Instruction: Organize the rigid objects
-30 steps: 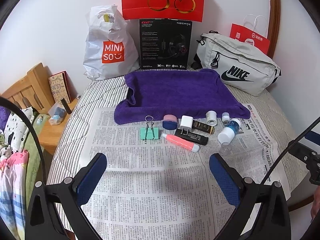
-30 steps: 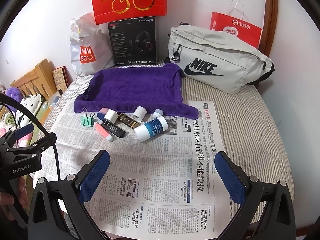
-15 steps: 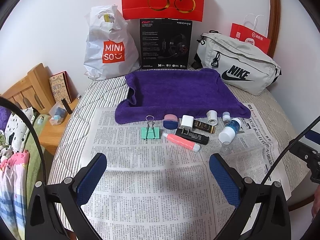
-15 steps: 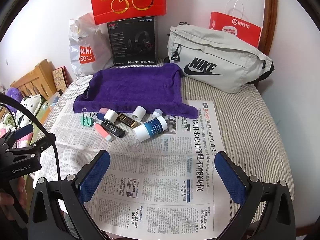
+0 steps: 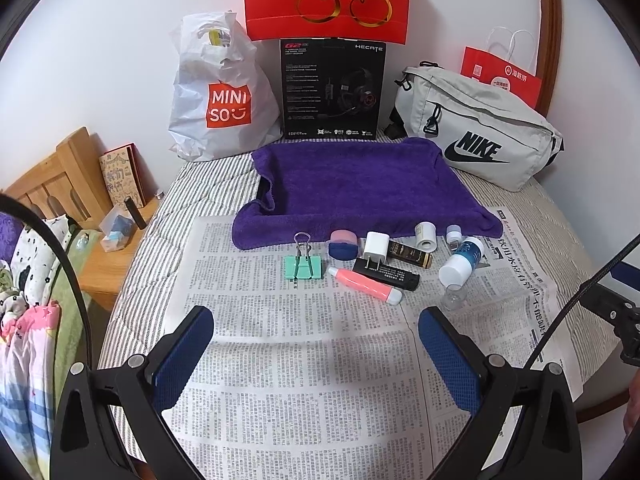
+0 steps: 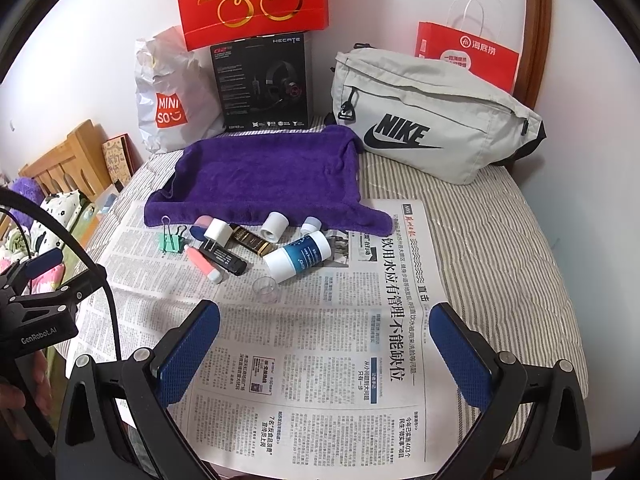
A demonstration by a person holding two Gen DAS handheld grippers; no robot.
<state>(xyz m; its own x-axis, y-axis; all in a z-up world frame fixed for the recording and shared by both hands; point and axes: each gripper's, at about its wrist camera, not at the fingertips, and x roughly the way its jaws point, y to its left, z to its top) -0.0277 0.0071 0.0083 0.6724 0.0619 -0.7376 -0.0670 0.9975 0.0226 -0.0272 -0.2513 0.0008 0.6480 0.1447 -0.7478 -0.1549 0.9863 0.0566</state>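
Crowded small items, both claws wide apart and empty.

The white-capped blue plastic bottle lies on its side on the newspaper beside a clear plastic cap; the right claw or left claw could nudge it rolling into the black stick.

Small items in row on newspaper just ahead of me; towel behind them; clip leftmost, bottle right; bags w/ box at back by wall
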